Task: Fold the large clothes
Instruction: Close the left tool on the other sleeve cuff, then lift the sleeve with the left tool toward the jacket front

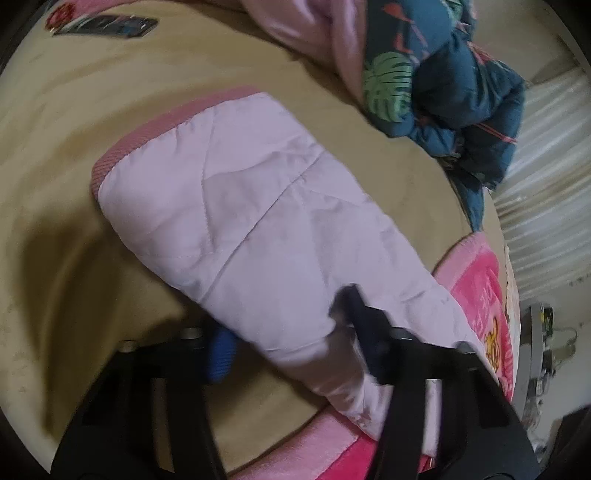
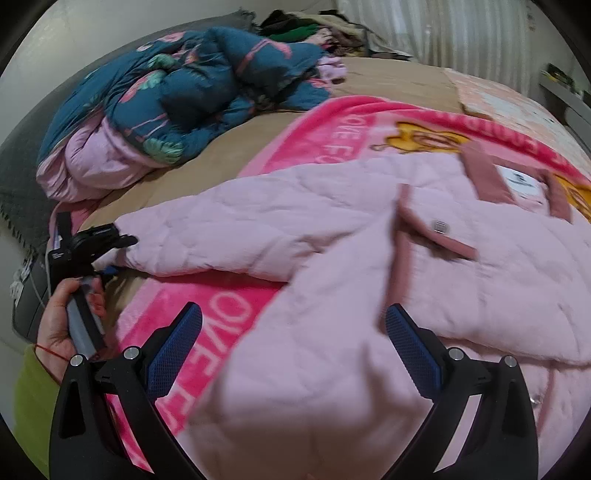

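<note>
Pink quilted fabric fills both views: a padded jacket (image 2: pixel 369 236) lies spread across a bright pink blanket (image 2: pixel 303 144) on a bed with a tan sheet (image 1: pixel 110 110).

Left gripper (image 1: pixel 284 332): the jaws are closed partway onto one sleeve (image 1: pixel 240 229) of the jacket. The sleeve passes between the blue-padded finger (image 1: pixel 221 354) on the left and the black finger on the right, and the fabric bunches there. The sleeve's ribbed darker pink cuff (image 1: pixel 110 162) lies on the tan sheet, beyond the fingers. In the right wrist view, this gripper appears at the far left edge, at the tip of the outstretched sleeve, with the person's hand (image 2: pixel 64 317) wrapped around its handle.

Right gripper (image 2: pixel 291 354): the jaws stand wide apart. Both blue pads (image 2: pixel 173 350) are exposed and press on nothing. A blurred fold of the jacket lies between and below the fingers; contact cannot be confirmed.

Jacket details: a darker pink collar (image 2: pixel 487 177) with a white label and a front placket with a metal snap (image 2: pixel 439 226) face up.

Other items: a crumpled blue quilt (image 2: pixel 192 92) with leaf and flamingo print sits near the head of the bed, well apart from the jacket. A dark flat packet (image 1: pixel 107 26) lies on the sheet at the far corner.
</note>
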`<state>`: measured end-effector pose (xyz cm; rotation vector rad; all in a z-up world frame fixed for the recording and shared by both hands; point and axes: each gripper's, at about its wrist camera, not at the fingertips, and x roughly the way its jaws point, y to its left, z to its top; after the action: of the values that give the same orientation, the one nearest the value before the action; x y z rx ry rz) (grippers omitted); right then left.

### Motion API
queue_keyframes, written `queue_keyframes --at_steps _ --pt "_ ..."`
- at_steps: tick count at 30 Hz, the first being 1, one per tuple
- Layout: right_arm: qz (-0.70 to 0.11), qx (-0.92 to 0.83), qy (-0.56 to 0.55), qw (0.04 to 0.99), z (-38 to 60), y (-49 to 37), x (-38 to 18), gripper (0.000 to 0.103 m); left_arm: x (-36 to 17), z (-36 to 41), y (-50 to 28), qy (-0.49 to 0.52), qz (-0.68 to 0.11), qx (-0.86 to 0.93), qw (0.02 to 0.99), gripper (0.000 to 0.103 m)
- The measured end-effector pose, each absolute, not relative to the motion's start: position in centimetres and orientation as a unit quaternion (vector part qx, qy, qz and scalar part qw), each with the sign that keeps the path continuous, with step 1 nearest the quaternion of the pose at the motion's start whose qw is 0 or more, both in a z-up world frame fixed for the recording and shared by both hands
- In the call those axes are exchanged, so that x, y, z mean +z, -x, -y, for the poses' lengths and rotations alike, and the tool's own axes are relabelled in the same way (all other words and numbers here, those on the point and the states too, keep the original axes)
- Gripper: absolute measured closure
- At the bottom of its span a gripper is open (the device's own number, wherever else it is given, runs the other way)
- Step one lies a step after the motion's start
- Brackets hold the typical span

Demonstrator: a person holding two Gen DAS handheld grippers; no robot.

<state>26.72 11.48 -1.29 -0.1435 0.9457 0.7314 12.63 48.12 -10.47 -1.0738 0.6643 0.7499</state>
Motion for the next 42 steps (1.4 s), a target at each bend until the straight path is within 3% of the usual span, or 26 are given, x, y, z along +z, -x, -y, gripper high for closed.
queue_keyframes --at_steps 2,4,18,42 --pt "-0.446 0.334 0.059 0.828 -10.1 -26.8 -1.1 0.004 -9.7 -47.8 -12.6 0.489 -0.289 0.326 0.756 0.087" --pt "-0.445 0.328 0.050 0.832 -8.9 -26.8 -0.7 0.004 -8.3 -47.2 -13.0 0.470 -0.282 0.320 0.772 0.091" --pt "-0.424 0.281 0.004 0.861 0.9 -26.1 2.9 0.004 2.4 -40.1 -13.0 0.366 -0.193 0.266 0.871 0.092" --pt "-0.393 0.248 -0.076 0.882 13.4 -25.5 4.8 0.004 13.7 -27.8 -17.3 0.235 -0.193 0.213 0.928 0.092"
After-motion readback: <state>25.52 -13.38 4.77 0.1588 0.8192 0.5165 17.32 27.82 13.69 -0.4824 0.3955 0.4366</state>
